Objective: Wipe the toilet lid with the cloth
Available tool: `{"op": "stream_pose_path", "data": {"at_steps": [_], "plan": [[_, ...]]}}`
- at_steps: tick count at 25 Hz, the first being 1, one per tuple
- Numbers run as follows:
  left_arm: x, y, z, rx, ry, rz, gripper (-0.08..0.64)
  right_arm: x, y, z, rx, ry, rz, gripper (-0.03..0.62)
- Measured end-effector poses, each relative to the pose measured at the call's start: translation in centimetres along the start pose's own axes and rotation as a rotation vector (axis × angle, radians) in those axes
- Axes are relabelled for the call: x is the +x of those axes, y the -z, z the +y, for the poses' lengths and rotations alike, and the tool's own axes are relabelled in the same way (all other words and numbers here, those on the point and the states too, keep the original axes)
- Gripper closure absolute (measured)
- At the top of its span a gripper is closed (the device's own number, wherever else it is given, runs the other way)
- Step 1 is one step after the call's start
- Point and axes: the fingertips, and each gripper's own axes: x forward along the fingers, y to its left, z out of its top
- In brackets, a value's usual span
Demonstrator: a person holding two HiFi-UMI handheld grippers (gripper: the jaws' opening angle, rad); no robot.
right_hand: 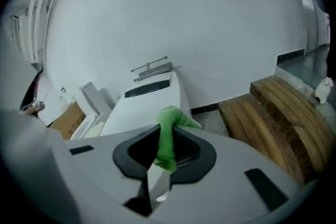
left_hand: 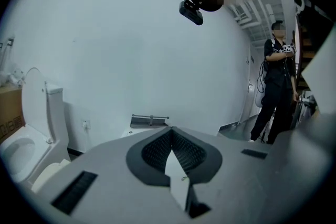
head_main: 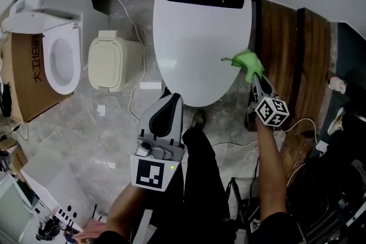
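Note:
The white toilet (head_main: 200, 37) stands at the top middle of the head view with its lid (right_hand: 144, 107) down. A green cloth (head_main: 247, 64) hangs at the lid's right edge, and my right gripper (head_main: 255, 79) is shut on it. In the right gripper view the cloth (right_hand: 169, 136) is pinched between the jaws, with the lid just beyond and to the left. My left gripper (head_main: 171, 102) hovers below the lid's front rim and points toward it. It (left_hand: 171, 132) is shut, with nothing between its jaws.
A second toilet (head_main: 60, 54) with its lid up stands at the left, with a cream bin (head_main: 111, 60) beside it and a cardboard box (head_main: 26, 71) behind. A wooden platform (head_main: 291, 48) lies to the right. A white cable (head_main: 134, 94) runs over the marble floor. A person (left_hand: 275, 86) stands nearby.

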Motion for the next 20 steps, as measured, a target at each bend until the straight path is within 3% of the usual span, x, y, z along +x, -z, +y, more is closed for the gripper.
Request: {"op": "stream_pose_path", "data": {"at_steps": [4, 10, 14, 18, 20], "plan": [[2.9, -1.1, 1.6, -0.007, 0.045, 0.026, 0.551, 3.8, -5.8, -2.3, 0.103, 0.115, -0.073, 0.532], [7.2, -2.6, 4.8, 0.001, 0.104, 0.059, 0.551, 8.4, -12.6, -2.7, 0.010, 0.263, -0.162, 0.532], [9.5, -3.5, 7.1, 0.023, 0.126, 0.064, 0.551, 12.7, -13.7, -1.6, -0.148, 0.309, -0.109, 0.532], [11.2, -3.5, 8.6, 0.024, 0.140, 0.061, 0.551, 17.7, -10.1, 0.4, -0.417, 0.211, 0.138, 0.532], [11.5, -3.3, 9.5, 0.018, 0.144, 0.068, 0.551, 18.9, -9.0, 1.3, -0.532, 0.195, 0.198, 0.532]]}}
